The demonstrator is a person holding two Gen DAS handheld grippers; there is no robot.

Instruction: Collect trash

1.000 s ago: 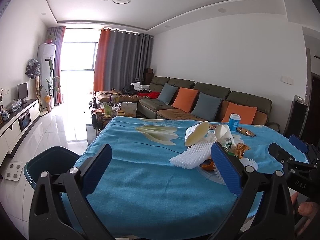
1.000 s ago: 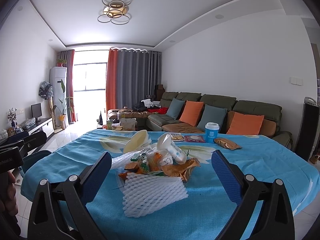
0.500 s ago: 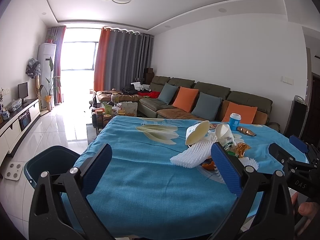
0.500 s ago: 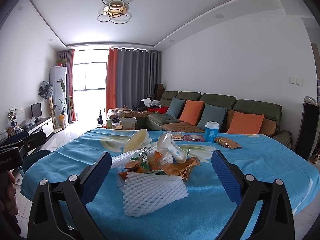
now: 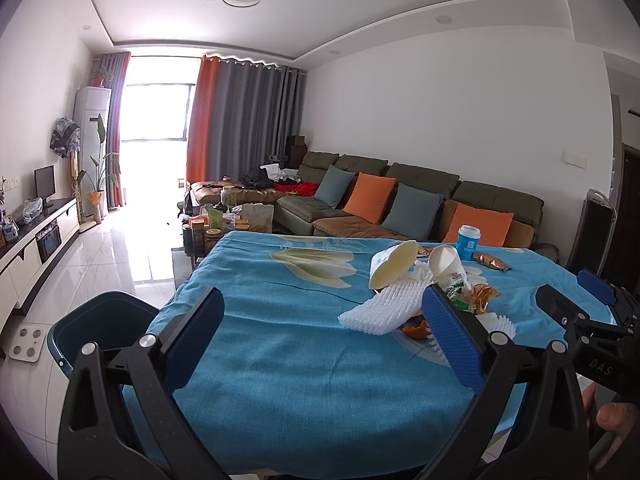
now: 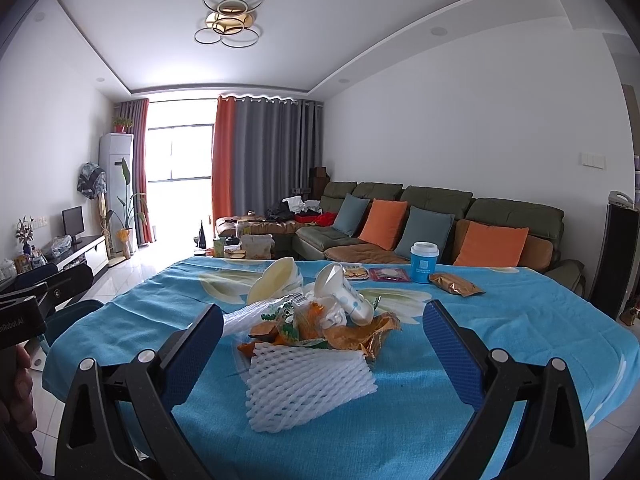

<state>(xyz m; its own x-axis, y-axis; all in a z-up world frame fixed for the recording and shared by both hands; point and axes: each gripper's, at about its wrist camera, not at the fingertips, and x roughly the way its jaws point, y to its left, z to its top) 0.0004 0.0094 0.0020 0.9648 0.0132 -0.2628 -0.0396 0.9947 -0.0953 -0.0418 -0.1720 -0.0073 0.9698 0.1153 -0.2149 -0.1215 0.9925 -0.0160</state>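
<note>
A pile of trash sits on the blue tablecloth [image 6: 500,320]: a white foam net [image 6: 306,380], orange peels [image 6: 304,320], a gold wrapper [image 6: 360,334], a tipped paper cup [image 6: 340,292] and a cream bowl [image 6: 276,280]. My right gripper [image 6: 323,338] is open and empty, just short of the foam net. My left gripper [image 5: 320,330] is open and empty over the tablecloth, left of the pile; a foam net [image 5: 384,308] and the cups [image 5: 444,262] lie beside its right finger. A dark teal bin [image 5: 100,320] stands on the floor at the table's left.
A blue lidded cup [image 6: 424,262], a gold packet [image 6: 456,286] and snack packets [image 6: 388,274] lie at the table's far side. A green sofa [image 6: 440,216] with cushions stands behind. A cluttered coffee table [image 5: 224,220] and a TV cabinet [image 5: 36,236] are to the left.
Both grippers have stayed open and nearly still. The trash pile has not moved.
</note>
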